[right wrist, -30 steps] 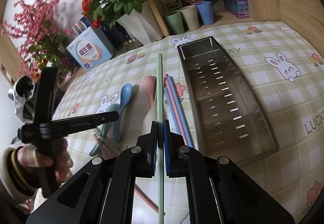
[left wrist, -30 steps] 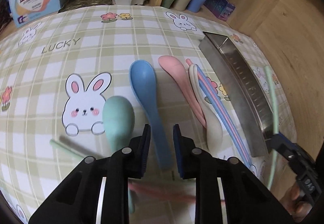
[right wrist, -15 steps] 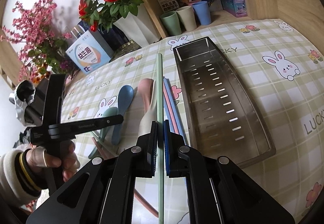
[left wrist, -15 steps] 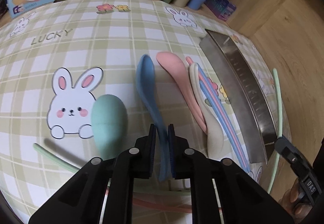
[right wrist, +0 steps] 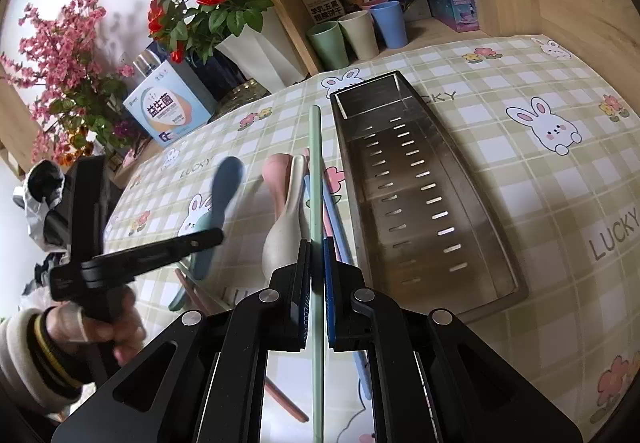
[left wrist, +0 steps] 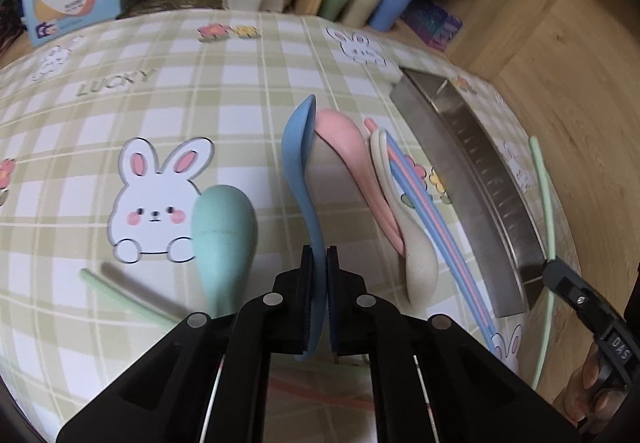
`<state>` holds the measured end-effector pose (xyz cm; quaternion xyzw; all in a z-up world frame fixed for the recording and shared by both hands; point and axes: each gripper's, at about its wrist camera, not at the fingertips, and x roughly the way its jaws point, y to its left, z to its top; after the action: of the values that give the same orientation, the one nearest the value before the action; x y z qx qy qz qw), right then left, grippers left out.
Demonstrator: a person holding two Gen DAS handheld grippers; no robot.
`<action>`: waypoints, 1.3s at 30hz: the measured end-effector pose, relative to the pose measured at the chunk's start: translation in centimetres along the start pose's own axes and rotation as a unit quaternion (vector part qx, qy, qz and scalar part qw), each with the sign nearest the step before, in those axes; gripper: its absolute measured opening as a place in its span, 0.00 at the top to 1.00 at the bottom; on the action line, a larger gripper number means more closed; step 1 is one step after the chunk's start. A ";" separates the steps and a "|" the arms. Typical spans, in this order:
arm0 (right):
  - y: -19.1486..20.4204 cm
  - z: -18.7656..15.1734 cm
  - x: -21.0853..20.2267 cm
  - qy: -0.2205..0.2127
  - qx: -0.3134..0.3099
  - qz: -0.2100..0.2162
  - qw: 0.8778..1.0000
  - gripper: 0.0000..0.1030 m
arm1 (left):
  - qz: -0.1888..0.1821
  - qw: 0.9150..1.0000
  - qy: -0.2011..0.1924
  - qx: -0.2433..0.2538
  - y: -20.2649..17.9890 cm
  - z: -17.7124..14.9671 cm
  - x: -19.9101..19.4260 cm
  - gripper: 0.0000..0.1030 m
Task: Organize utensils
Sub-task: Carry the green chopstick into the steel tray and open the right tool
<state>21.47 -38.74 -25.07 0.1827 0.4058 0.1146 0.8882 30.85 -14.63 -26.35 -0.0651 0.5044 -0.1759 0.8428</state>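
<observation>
Left gripper [left wrist: 319, 263] clamped on the handle of the blue spoon [left wrist: 298, 163], bowl turned on edge and raised off the cloth [left wrist: 168, 111], just left of the pink spoon [left wrist: 348, 159]. Right gripper [right wrist: 317, 259] pinched shut on a green chopstick [right wrist: 315, 171], held in the air and pointing along the left wall of the steel tray [right wrist: 416, 195] (not inside it).

Left of the tray, lying on the cloth: pink spoon, then a cream spoon [left wrist: 416, 259] overlapping it, bowl toward the camera. Nearest the tray, a pink chopstick [left wrist: 420, 191] and blue chopsticks [left wrist: 448, 239] side by side, roughly parallel to its wall. Farther left of the tray, beyond the blue spoon, a teal spoon [left wrist: 224, 227] bowl-down beside a printed rabbit [left wrist: 156, 203], with another green chopstick [left wrist: 120, 299] slanting past its handle. Tray perforated with slots along the floor, holding nothing visible in the right wrist view.

Behind the tray, against the wooden shelf: three cups [right wrist: 356, 31] in green, cream and blue. Farther left of those, a white vase [right wrist: 260, 47] of red roses and a light blue box [right wrist: 168, 111].
</observation>
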 end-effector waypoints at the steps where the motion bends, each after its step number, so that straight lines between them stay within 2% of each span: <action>1: 0.0 0.2 -0.1 0.001 -0.003 0.000 1.000 0.94 | 0.002 1.000 -0.006 -0.002 0.0 0.0 -0.5 0.94; 5: -0.2 1.7 -0.4 0.003 -0.035 -0.013 0.999 0.94 | 0.003 1.000 -0.028 -0.005 -0.2 -0.1 -2.4 0.94; 10: -1.1 6.0 0.1 0.005 -0.106 -0.055 0.993 0.94 | -0.014 0.999 -0.043 0.003 -1.5 -0.2 -3.6 0.94; 14: -1.8 8.5 2.6 0.035 -0.142 -0.081 0.986 0.94 | -0.021 0.999 -0.046 0.007 -2.1 -0.3 -3.9 0.94; 17: -2.3 9.3 4.4 0.049 -0.140 -0.096 0.984 0.94 | -0.016 0.999 -0.048 0.007 -1.8 -0.8 -4.3 0.94; 25: -3.3 8.2 7.9 0.097 -0.146 -0.152 0.973 0.94 | -0.009 0.999 -0.051 -0.004 -0.8 -1.0 -4.7 0.94; 39: -3.8 7.4 8.8 0.120 -0.144 -0.189 0.964 0.94 | -0.013 0.999 -0.046 -0.008 -0.7 -1.3 -4.9 0.94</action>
<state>32.97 -40.83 -28.19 -0.0419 0.5161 0.0230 0.8552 27.41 -13.39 -22.72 -0.0866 0.4656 -0.1790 0.8624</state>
